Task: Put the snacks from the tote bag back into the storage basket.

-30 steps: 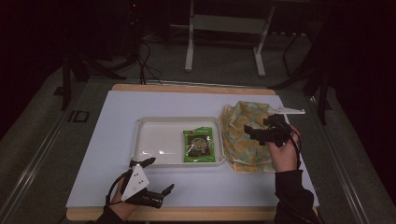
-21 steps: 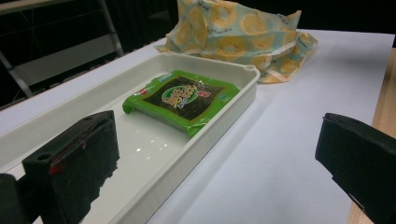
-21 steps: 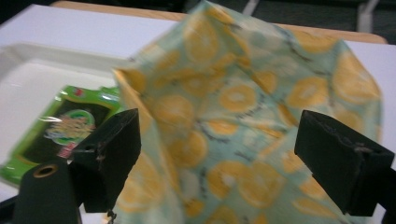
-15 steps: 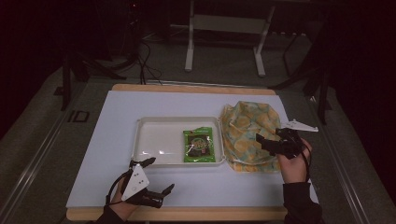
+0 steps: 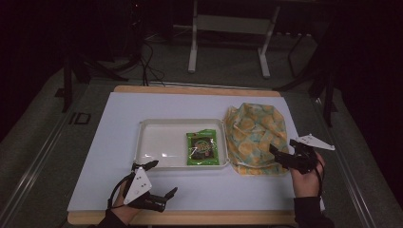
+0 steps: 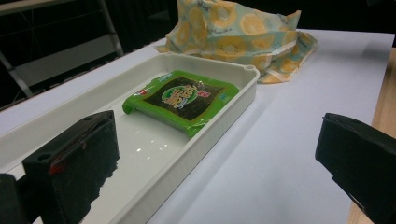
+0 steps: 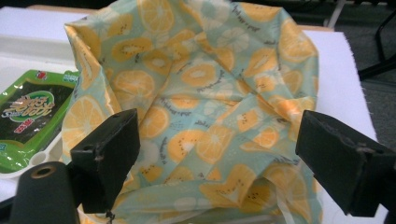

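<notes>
Fabric bag (image 7: 205, 107), soft and light (it'll slump): right claw (image 7: 224, 163) gapes wide at its near edge; pinch a fold.

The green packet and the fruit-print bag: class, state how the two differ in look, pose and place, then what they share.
The green packet is flat and glossy, with a dark label; the fruit-print bag is crumpled cloth patterned with orange slices. The packet lies inside the white tray; the bag sits on the table beside the tray. The bag is clearly larger. Neither is held: the right gripper is open near the bag.
</notes>
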Action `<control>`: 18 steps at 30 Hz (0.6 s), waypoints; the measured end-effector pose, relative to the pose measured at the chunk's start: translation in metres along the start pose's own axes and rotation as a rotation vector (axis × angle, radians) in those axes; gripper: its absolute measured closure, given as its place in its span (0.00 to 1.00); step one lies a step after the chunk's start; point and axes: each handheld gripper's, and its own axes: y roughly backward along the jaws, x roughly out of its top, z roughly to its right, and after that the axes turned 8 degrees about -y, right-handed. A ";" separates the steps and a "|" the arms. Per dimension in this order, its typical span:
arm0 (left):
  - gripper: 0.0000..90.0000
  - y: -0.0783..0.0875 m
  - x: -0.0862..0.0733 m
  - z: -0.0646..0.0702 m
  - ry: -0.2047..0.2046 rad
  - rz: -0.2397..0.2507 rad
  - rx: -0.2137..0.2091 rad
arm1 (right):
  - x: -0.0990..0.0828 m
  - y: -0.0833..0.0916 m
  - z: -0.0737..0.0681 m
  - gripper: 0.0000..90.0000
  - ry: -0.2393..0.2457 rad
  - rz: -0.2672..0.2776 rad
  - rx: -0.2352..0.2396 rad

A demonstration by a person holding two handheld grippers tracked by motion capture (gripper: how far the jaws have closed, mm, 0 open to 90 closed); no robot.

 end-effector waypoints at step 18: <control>0.00 0.002 0.001 0.000 0.002 0.012 -0.008 | -0.017 0.009 0.002 0.12 0.017 0.077 -0.021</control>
